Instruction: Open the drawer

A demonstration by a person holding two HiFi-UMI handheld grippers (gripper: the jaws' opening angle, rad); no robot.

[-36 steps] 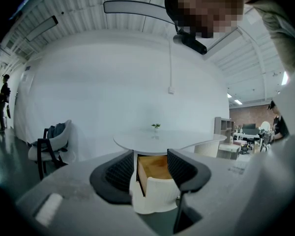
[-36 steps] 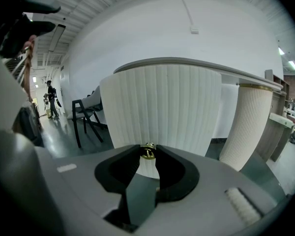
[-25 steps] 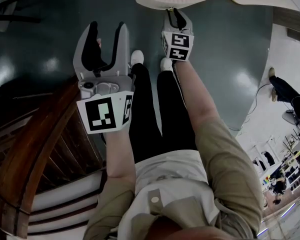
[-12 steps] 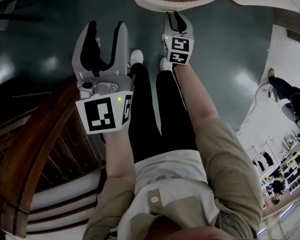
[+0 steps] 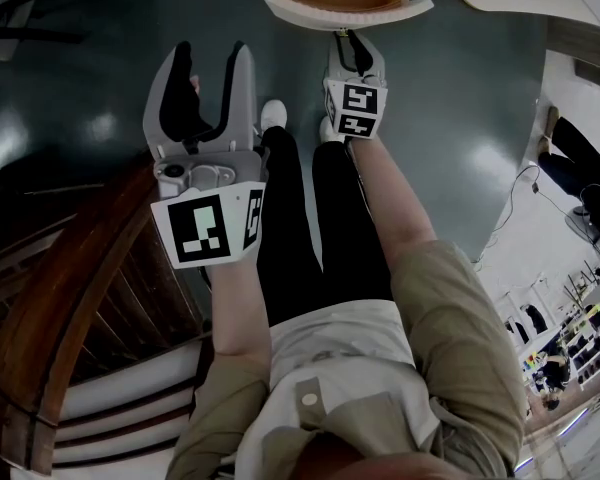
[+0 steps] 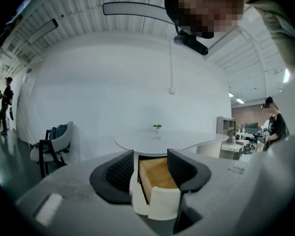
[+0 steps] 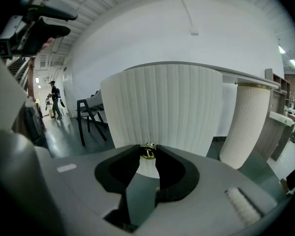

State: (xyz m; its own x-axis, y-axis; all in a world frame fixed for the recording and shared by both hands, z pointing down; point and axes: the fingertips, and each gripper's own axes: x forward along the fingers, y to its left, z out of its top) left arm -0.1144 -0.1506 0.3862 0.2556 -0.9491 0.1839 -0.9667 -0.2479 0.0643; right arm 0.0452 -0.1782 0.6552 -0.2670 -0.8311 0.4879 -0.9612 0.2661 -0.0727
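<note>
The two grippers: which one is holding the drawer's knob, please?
The right gripper, shut on the brass knob of the white ribbed drawer; the left gripper stands open.

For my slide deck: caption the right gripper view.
Right tool pinches the brass knob on the ribbed white drawer front.

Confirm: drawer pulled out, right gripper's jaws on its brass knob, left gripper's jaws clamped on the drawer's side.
Wrong about the left gripper: the head view shows its jaws open and empty, clear of the drawer. The rest holds: drawer out, right gripper on the brass knob.
</note>
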